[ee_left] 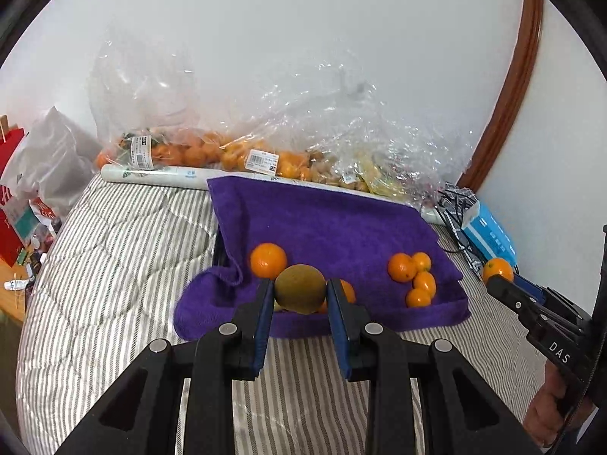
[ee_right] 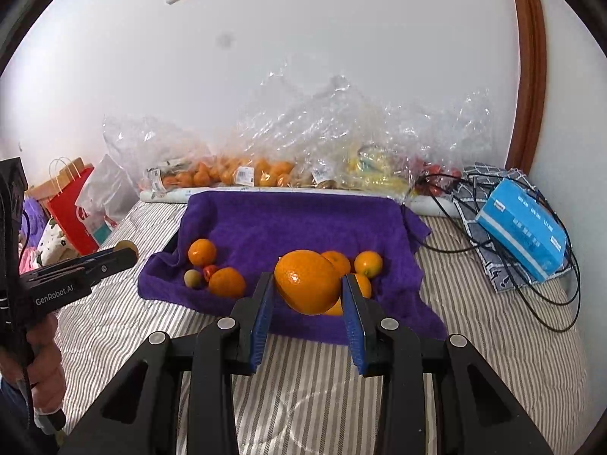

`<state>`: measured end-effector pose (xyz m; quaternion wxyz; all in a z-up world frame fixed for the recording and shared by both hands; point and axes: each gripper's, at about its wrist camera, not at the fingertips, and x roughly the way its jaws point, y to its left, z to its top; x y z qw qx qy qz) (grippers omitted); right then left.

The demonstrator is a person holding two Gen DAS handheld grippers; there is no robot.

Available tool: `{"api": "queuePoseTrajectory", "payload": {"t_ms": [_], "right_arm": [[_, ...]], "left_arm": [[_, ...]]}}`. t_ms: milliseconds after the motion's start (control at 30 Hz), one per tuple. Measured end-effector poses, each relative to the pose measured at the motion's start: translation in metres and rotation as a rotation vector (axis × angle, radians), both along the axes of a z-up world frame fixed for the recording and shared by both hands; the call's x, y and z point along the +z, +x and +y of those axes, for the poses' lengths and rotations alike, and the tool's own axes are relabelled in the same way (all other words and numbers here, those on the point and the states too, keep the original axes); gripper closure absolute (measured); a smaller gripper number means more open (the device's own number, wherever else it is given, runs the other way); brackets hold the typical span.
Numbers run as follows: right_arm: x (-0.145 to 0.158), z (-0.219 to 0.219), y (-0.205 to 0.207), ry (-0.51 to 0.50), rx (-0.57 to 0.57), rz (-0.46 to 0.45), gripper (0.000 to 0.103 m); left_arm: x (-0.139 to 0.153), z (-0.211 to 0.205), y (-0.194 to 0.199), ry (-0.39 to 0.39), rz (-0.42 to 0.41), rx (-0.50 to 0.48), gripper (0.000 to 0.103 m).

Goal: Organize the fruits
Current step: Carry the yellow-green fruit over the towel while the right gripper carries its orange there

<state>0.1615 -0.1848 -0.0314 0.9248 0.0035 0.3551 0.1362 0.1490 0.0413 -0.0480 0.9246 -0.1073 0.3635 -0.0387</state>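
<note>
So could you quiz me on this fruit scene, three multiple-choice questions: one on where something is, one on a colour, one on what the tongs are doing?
1. Where does the blue box lie?
A. on the towel
B. right of the towel, on the bed
C. inside a bag

2. What colour is the towel?
A. purple
B. green
C. white

3. What are the left tongs doing?
A. hanging open
B. gripping a bag
C. gripping a brownish-green fruit

Answers:
1 B: the blue box lies among cables beside the towel.
2 A: the cloth is plainly purple.
3 C: the left tongs clamp the brownish-green fruit.
</note>
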Motion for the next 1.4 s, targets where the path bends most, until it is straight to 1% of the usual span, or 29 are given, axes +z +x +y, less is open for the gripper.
{"api": "queuePoseTrajectory", "payload": {"t_ms": [467,767,1067,1400], "right_arm": [[0.001,0.0,0.031,0.001,-0.009,-0.005,0.068],[-0.004,0.006,0.047,-0.011,-0.001,-0.003,0.068],[-0.021,0.012,0.067,-0.013,0.004,0.028,0.068],[-0.05,0.021,0.083,-0.016,0.024,0.086,0.068]], "left_arm": [[0.013,0.01,0.027,0.019,-0.032,0.02,0.076],[0.005,0.014,0.045,0.009,-0.019,0.023,0.076],[-0.007,0.014,0.065,0.0,0.002,0.026,0.076],[-0.027,0.013,0.082,-0.013,0.035,0.017,0.076]]}}
